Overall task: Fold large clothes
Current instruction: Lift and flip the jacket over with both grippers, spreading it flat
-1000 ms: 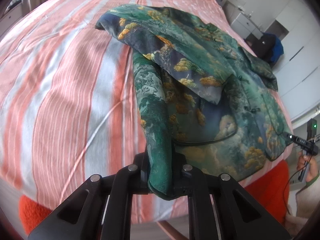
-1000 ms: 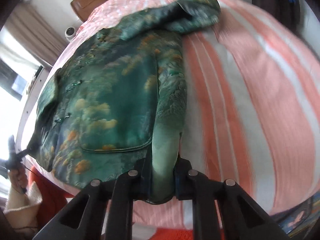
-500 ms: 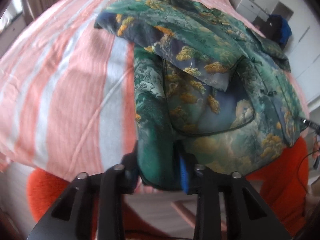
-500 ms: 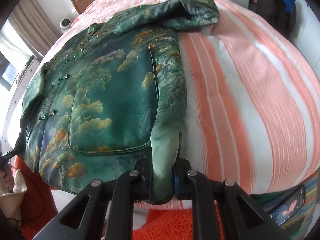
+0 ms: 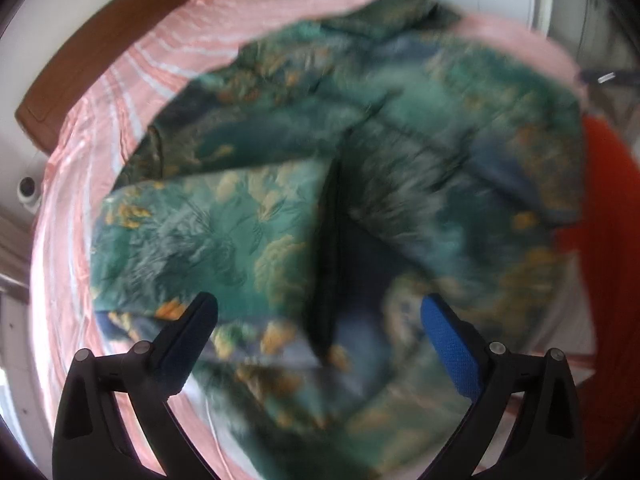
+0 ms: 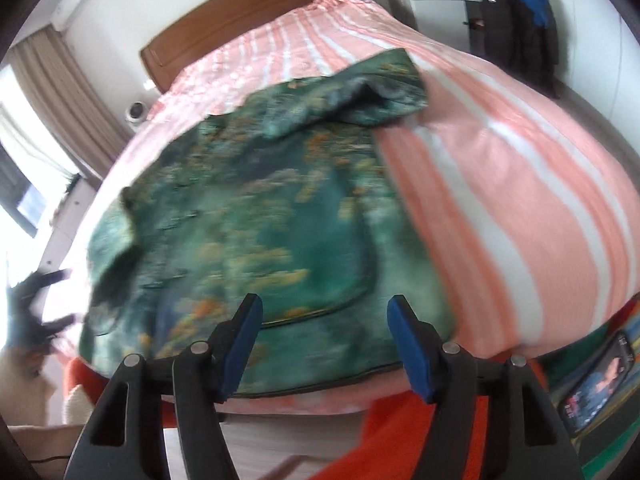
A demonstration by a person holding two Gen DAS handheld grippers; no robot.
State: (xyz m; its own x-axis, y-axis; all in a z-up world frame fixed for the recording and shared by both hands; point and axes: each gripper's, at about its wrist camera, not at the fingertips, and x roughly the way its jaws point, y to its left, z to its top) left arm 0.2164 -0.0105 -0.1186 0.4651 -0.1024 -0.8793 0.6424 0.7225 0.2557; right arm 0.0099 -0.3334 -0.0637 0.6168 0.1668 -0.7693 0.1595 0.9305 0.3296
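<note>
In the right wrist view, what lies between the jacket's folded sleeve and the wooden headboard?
Only bare striped bedsheet lies between the sleeve of the jacket and the headboard, as the right wrist view shows.

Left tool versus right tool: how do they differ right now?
The left tool stands wider apart than the right tool. The left tool hangs over the folded middle of the green jacket; the right tool hangs over the jacket's hem by the bed edge. Shared: both are opening, and neither's pads press on the cloth.
</note>
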